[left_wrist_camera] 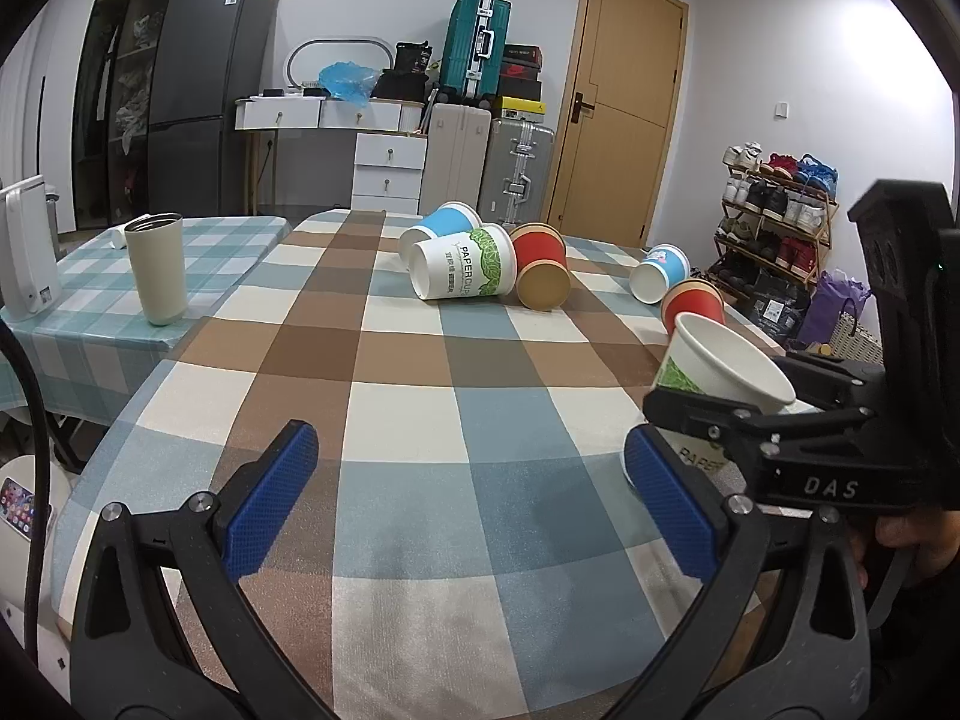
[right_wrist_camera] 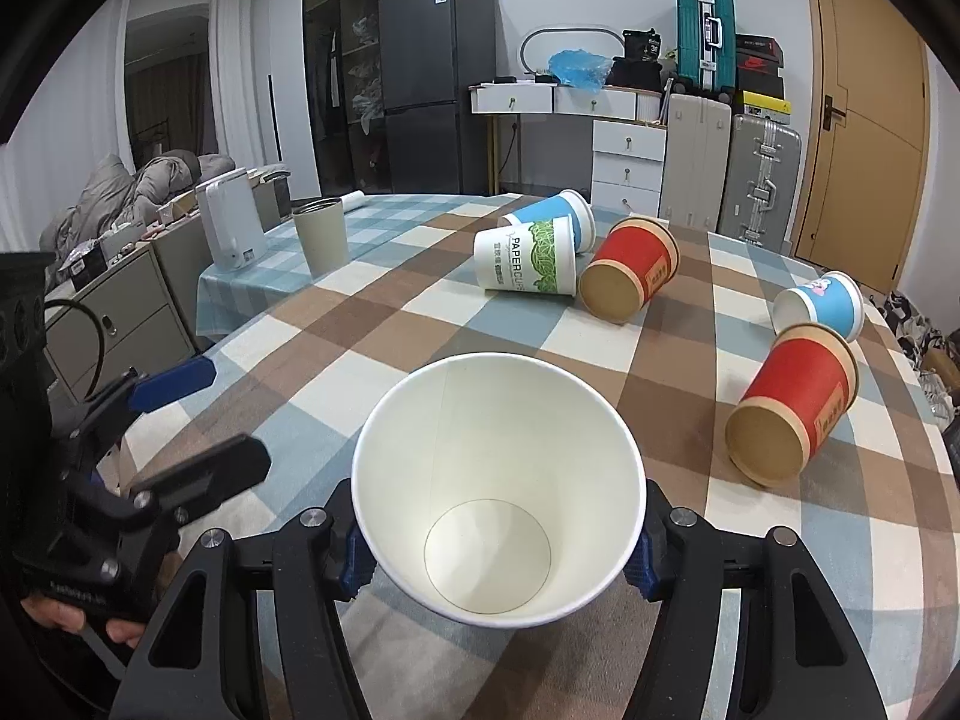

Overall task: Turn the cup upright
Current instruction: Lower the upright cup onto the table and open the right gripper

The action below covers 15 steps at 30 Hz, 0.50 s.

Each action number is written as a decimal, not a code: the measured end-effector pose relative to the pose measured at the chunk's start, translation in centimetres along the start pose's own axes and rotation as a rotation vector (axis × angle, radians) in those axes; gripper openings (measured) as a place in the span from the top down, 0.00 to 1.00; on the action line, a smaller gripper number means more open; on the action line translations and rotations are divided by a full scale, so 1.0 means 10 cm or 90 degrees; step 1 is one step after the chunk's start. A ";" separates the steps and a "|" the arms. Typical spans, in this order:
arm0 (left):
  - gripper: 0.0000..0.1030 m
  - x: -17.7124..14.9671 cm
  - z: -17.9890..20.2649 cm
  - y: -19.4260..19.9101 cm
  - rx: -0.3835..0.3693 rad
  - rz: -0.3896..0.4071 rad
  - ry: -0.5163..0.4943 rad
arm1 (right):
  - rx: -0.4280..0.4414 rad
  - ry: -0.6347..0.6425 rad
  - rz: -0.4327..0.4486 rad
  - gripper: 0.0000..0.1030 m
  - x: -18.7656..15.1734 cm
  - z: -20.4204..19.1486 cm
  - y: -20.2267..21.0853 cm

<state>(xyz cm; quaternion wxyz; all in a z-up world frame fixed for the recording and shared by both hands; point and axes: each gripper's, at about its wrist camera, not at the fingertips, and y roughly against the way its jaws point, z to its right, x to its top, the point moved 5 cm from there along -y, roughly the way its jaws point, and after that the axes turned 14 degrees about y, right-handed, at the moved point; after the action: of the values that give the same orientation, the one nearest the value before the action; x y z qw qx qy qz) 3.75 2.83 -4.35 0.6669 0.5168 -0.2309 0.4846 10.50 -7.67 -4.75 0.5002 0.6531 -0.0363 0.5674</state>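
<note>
My right gripper (right_wrist_camera: 498, 546) is shut on a white paper cup with green print (right_wrist_camera: 498, 480), mouth tilted toward the camera, just above the checked tablecloth. The same cup shows in the left wrist view (left_wrist_camera: 720, 366) held by the right gripper (left_wrist_camera: 708, 420), tilted. My left gripper (left_wrist_camera: 474, 498) is open and empty over the table's near part, left of the held cup; it also shows in the right wrist view (right_wrist_camera: 198, 414). Several other cups lie on their sides: a white-green one (left_wrist_camera: 465, 267), a blue one (left_wrist_camera: 441, 225), a red one (left_wrist_camera: 540, 264), another blue one (left_wrist_camera: 660, 273), another red one (left_wrist_camera: 696, 303).
A beige tumbler (left_wrist_camera: 157, 267) and a white appliance (left_wrist_camera: 24, 252) stand on the adjoining table at left. Suitcases (left_wrist_camera: 480, 138), drawers and a door stand behind the table. A shoe rack (left_wrist_camera: 774, 210) is at right. The table edge (left_wrist_camera: 90, 468) runs near left.
</note>
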 end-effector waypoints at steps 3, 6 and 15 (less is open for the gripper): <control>0.01 0.00 0.00 0.00 -0.001 0.000 0.000 | 0.002 -0.002 -0.006 0.37 0.04 0.01 -0.05; 0.01 0.00 0.01 0.02 -0.004 0.002 0.001 | 0.010 -0.009 -0.010 0.29 0.04 0.02 -0.09; 0.01 0.01 0.09 0.09 -0.032 0.018 0.006 | 0.042 -0.065 0.062 0.02 0.02 0.22 0.21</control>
<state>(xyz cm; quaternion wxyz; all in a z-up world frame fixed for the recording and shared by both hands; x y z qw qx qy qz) 3.20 2.09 -3.51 0.6737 0.4946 -0.2472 0.4903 10.83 -10.13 -2.97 0.4482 0.6946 -0.0747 0.5578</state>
